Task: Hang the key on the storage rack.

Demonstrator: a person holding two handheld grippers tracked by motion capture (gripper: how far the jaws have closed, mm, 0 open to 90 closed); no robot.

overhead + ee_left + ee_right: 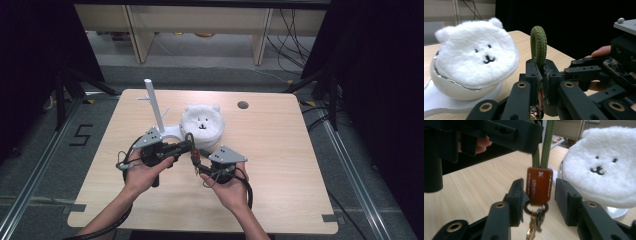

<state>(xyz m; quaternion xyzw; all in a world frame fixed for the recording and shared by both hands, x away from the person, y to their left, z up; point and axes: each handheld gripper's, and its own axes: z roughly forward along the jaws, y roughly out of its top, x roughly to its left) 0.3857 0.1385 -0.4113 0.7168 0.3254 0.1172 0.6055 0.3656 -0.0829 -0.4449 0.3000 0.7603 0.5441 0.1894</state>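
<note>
Left gripper [540, 75] was clenched on the green cord loop [538, 43] near table centre; right gripper [537, 195] stood released around its brown leather tab [539, 185]; white stand [159, 112] at 12 o'clock looked bare, so hanging likely remained.

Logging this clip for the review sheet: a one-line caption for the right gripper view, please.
Open right gripper flanks a brown leather tab on a green cord loop, beside a white bear plush.
</note>
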